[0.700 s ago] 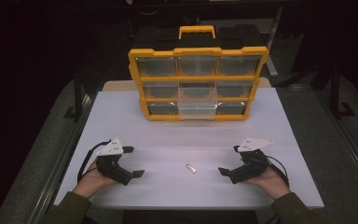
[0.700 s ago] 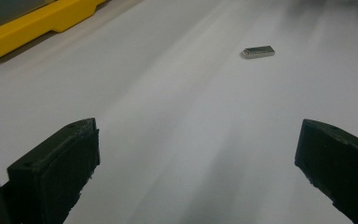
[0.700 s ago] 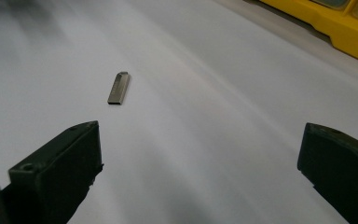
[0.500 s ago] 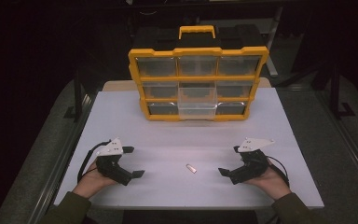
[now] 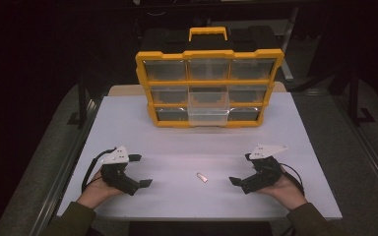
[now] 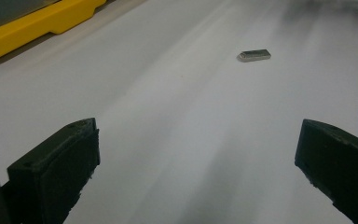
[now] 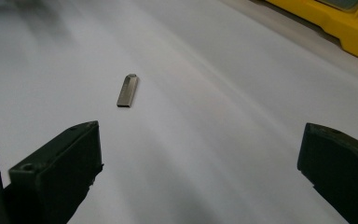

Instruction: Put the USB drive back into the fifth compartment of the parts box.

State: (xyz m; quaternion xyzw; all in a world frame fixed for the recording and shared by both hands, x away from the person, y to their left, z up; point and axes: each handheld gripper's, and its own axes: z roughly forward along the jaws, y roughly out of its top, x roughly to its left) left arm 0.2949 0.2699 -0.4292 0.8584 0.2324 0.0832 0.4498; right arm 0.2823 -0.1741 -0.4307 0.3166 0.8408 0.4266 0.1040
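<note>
A small flat metal USB stick (image 5: pixel 202 177) lies on the white table (image 5: pixel 187 147) between my two grippers; it also appears in the left gripper view (image 6: pixel 254 55) and the right gripper view (image 7: pixel 127 90). My left gripper (image 5: pixel 140 170) rests near the front left, open and empty, jaws pointing right. On the other side my right gripper (image 5: pixel 241 169) is open and empty, jaws pointing left. Both stand a short way from the stick. A yellow organizer (image 5: pixel 209 86) with clear drawers stands at the back; its lower middle drawer (image 5: pixel 208 116) is pulled out a little.
The organizer's yellow base (image 6: pixel 42 23) shows in the left gripper view and again (image 7: pixel 335 32) in the right gripper view. Dark floor and metal frames surround the table. A hand holds each gripper at the table's front edge.
</note>
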